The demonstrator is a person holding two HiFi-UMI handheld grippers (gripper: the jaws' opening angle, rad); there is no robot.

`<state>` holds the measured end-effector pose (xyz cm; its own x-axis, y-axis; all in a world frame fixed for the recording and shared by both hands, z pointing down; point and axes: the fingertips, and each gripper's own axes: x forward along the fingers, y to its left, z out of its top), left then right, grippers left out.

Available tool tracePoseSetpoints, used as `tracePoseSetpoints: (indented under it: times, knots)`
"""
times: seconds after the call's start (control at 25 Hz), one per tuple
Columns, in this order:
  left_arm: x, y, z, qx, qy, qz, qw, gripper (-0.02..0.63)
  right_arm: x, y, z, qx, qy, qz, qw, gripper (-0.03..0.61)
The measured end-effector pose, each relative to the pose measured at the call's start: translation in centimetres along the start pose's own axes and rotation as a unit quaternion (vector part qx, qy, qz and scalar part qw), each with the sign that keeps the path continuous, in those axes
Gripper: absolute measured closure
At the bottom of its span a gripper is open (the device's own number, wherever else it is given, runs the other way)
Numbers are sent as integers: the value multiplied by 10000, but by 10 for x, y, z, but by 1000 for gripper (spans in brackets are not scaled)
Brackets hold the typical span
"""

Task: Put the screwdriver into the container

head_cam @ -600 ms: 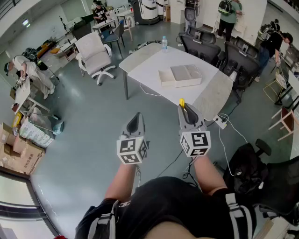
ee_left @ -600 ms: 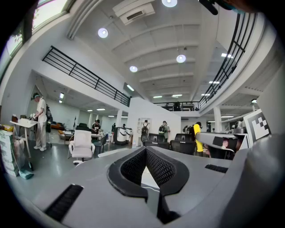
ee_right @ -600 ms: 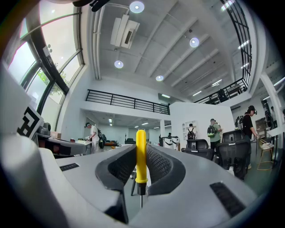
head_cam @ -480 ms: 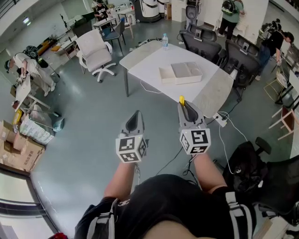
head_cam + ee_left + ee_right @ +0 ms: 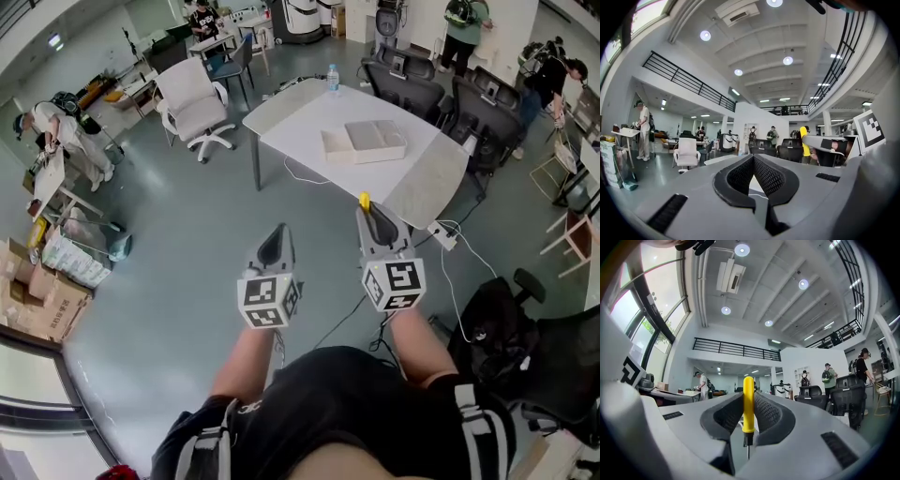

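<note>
My right gripper (image 5: 368,212) is shut on a yellow-handled screwdriver (image 5: 365,201), whose handle sticks out past the fingertips. In the right gripper view the screwdriver (image 5: 748,406) stands upright between the black ribbed pads of the gripper (image 5: 748,394), metal shaft pointing back toward the camera. My left gripper (image 5: 277,234) is held beside it at waist height, shut with nothing in it; its pads meet at the tip (image 5: 753,157). The beige container (image 5: 364,144), an open box with its lid alongside, lies on the white table (image 5: 300,127) some way ahead, beyond both grippers.
A water bottle (image 5: 332,82) stands at the table's far edge. Black office chairs (image 5: 405,90) line the far side, and a white chair (image 5: 192,109) stands at its left. A power strip (image 5: 442,246) and cables lie on the floor near the table's right corner. People work around the room.
The head view has shifted slightly. Both grippers keep about the same pose, and the screwdriver stays in the right one.
</note>
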<state>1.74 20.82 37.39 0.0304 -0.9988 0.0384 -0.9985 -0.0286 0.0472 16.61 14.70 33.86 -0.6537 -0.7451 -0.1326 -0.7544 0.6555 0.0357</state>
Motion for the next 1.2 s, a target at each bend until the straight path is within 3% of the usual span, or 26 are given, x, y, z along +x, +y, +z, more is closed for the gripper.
tracePoseSetpoints:
  times: [0.64,1.2]
  knots:
    - [-27,33,-23,-117,58,-338,9993,611,-6,49,-9,-108,127,-217,9996,514]
    - [53,66,-26,-72,54,-218,9997,611,73,12,-29,-93,61,-184,9998,514]
